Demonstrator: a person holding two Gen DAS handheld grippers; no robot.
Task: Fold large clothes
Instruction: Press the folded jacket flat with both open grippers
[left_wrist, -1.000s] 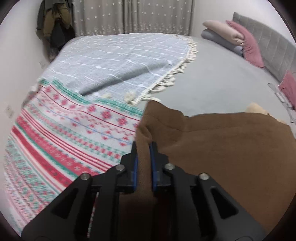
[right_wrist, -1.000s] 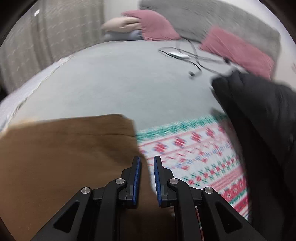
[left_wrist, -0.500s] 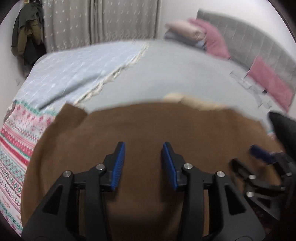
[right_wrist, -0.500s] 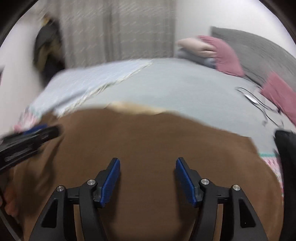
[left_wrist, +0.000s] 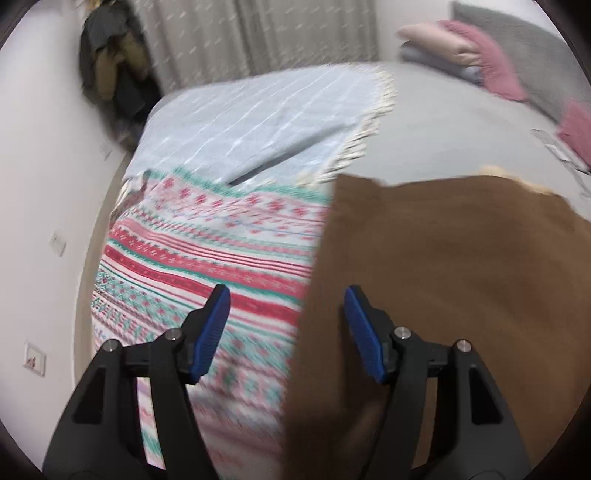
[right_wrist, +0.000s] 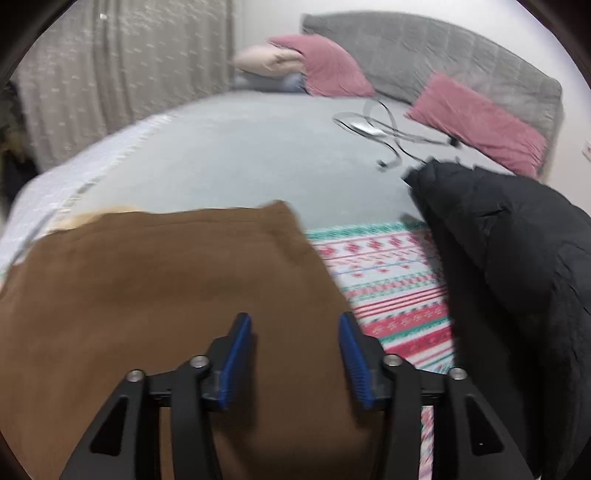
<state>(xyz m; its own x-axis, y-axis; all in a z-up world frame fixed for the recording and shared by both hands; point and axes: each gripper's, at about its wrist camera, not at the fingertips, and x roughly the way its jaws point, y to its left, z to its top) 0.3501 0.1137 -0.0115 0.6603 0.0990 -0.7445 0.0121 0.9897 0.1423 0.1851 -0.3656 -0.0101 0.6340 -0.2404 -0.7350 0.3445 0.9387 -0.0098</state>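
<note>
Bedroom with pale walls and grey dotted curtains (left_wrist: 258, 40); nearly the whole view is a wide bed (right_wrist: 240, 147) under a grey sheet, serving as the folding surface. A grey padded headboard (right_wrist: 443, 59) stands at the far end with pink pillows (right_wrist: 476, 118) pushed against it, out of the way. A light blue fringed throw (left_wrist: 258, 122) covers the far left part of the bed, and a red, white and green patterned blanket (left_wrist: 207, 251) lies across the near edge as the working area.

On that blanket lies the brown garment (left_wrist: 461, 277), flat, in a roughly square shape with straight edges, apparently already folded at least once. A pale cream cloth peeks out behind it. A black padded jacket (right_wrist: 517, 266) is heaped to the right, probably waiting its turn, with a dark cable (right_wrist: 391, 136) beyond it.

The left gripper (left_wrist: 286, 332) hangs over the brown garment's left edge, jaws spreading wider, pinching nothing. The right gripper (right_wrist: 295, 354) hangs over its right side, jaws apart and narrowing slightly, also empty. Both seem to have let go so the fold can settle.
</note>
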